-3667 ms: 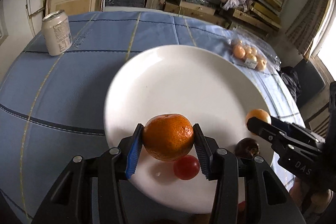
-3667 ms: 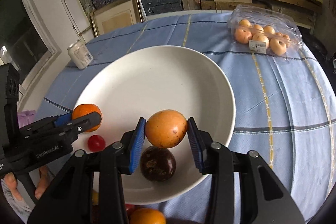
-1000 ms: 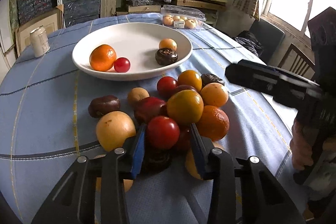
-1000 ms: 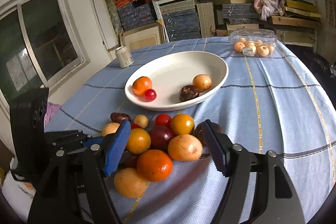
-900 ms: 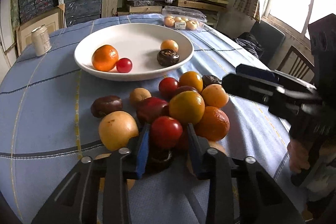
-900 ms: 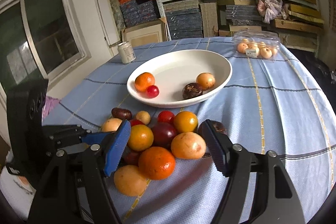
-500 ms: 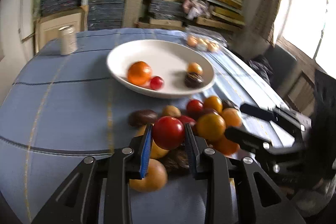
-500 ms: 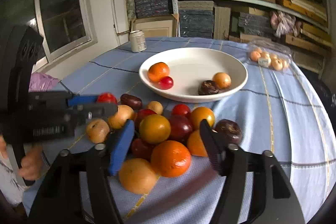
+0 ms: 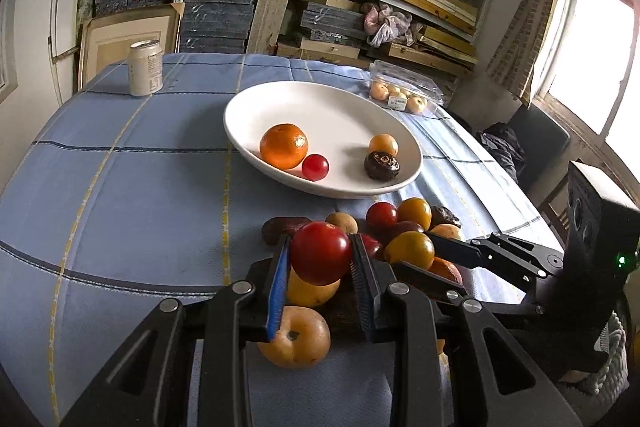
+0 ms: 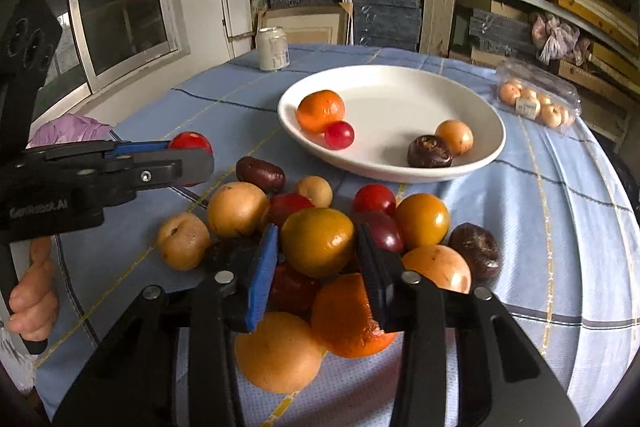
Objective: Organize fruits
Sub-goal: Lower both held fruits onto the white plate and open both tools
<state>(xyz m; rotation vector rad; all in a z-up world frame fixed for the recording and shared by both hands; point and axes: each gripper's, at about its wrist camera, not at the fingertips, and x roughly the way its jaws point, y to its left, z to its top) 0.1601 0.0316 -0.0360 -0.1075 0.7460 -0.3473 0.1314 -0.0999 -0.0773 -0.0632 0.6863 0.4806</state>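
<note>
My left gripper [image 9: 320, 239] is shut on a red tomato [image 9: 320, 261], held just above the fruit pile [image 10: 424, 219] on the blue cloth. The tomato [image 10: 190, 141] also shows at the left of the right wrist view. My right gripper [image 10: 317, 231] sits low in the pile, its jaws closing on a yellow-orange fruit [image 10: 316, 249], and both pads touch its sides. Behind the pile, a white plate [image 9: 240, 115] holds a mandarin [image 9: 284, 146], a small red tomato [image 9: 315, 167], a dark wrinkled fruit [image 9: 381, 166] and a pale orange fruit [image 9: 383, 145].
A drinks can [image 9: 145, 67] stands at the table's far left. A clear plastic box of small fruits [image 9: 404, 95] lies at the far right beyond the plate. Stacked shelves fill the back wall. A dark chair [image 9: 536, 143] stands right of the table. A person's hand [image 10: 34, 291] holds the left gripper's handle.
The left gripper shut on the red tomato and lifted it off the pile. The right gripper came down into the pile and its jaws narrowed around the yellow-orange fruit.
</note>
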